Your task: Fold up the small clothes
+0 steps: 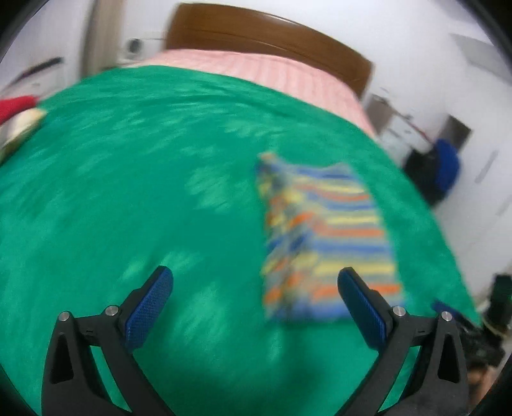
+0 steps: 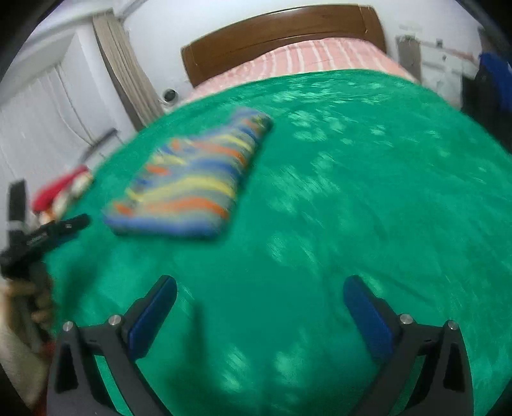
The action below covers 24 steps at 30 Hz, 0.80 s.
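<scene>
Striped garment (image 1: 326,236) already folded into a compact rectangle, lying flat on the green blanket (image 1: 128,192), approx. mid-bed toward the right side in left wrist view. Seems this piece is done, or nearly; maybe one more fold possible, cannot say for sure because of motion blur. Left gripper (image 1: 256,307) spread wide, holding nothing, hanging above the blanket just near the garment's lower edge, w/ right finger overlapping it in the picture only. Right gripper (image 2: 260,315) also spread wide and empty, above bare blanket, well apart from the same garment (image 2: 192,179), which sits up-left of it. At the bed's left edge a small heap of red and cream-white cloth (image 2: 62,192), probably next pieces still to fold, so task likely not finished. Beyond: pink striped sheet (image 2: 320,54), wooden headboard (image 2: 278,28), curtain (image 2: 128,73), something blue hanging at right (image 1: 448,163). Nothing in the way between grippers and clothes; only the heap lies far to the side, near the edge.
</scene>
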Motion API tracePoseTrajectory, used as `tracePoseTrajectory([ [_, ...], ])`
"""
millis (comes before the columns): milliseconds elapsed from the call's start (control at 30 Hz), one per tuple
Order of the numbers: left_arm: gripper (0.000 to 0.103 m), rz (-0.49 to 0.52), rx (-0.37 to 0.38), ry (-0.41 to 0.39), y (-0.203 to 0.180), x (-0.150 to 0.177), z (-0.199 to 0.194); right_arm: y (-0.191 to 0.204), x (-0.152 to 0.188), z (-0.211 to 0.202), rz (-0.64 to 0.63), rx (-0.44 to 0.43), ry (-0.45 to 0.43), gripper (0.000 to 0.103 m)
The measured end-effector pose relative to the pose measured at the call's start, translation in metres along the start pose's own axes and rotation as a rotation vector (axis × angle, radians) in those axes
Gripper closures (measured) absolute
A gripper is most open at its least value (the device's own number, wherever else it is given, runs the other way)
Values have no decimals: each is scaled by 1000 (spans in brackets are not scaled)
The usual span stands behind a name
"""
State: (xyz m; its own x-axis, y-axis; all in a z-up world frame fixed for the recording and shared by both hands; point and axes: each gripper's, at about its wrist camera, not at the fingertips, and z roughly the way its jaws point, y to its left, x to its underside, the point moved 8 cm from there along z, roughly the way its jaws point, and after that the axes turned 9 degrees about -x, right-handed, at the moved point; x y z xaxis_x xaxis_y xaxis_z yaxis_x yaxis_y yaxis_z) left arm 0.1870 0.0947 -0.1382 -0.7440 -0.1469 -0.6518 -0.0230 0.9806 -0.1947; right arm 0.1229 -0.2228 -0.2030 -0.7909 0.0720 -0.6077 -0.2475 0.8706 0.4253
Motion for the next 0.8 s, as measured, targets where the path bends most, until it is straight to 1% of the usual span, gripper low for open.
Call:
tracePoseTrajectory([
  [33,0,27,34,46,-10,-8,14,4,-15,5,2,-25,-4,0],
  [67,0,58,63,113,-20,-17,38,8,-36,14,9,-65,-7,0],
  [100,1,71,50,145,-22,-22,54,9,-51,22,24,-94,-2,0],
  [167,2,100,-25,211,-20,-29,94,6,-76,47,57,-147,28,0],
  [200,2,115,-39,241,-21,-30,109,4,-86,62,66,-164,52,0],
  [267,2,135,-45,255,-25,-32,122,-6,-100,96,90,-164,106,1],
  [300,2,149,-46,247,-28,-34,126,-12,-103,116,119,-161,145,4],
  [333,4,155,-40,242,-32,-36,127,-15,-103,133,146,-165,177,15],
  [367,12,155,-24,241,-35,-37,128,-15,-102,145,166,-179,201,22],
  [400,45,158,-10,238,-38,-37,128,-14,-100,158,178,-186,222,36],
  [433,83,159,17,242,-42,-36,129,-11,-99,165,166,-160,224,50],
  [467,84,149,54,262,-47,-34,131,-6,-97,168,138,-114,225,59],
  [533,86,149,21,233,-50,-34,127,11,-95,165,47,-13,213,73],
  [600,87,161,15,189,-56,-40,114,34,-98,149,-93,83,161,77],
  [633,87,168,22,159,-60,-46,102,45,-100,140,-130,96,135,78],
  [700,87,186,22,108,-63,-57,81,65,-106,121,-181,92,79,78],
  [767,87,185,25,87,-66,-69,70,77,-116,108,-190,74,37,78],
  [800,83,183,29,88,-66,-74,67,77,-121,104,-178,63,26,78],
])
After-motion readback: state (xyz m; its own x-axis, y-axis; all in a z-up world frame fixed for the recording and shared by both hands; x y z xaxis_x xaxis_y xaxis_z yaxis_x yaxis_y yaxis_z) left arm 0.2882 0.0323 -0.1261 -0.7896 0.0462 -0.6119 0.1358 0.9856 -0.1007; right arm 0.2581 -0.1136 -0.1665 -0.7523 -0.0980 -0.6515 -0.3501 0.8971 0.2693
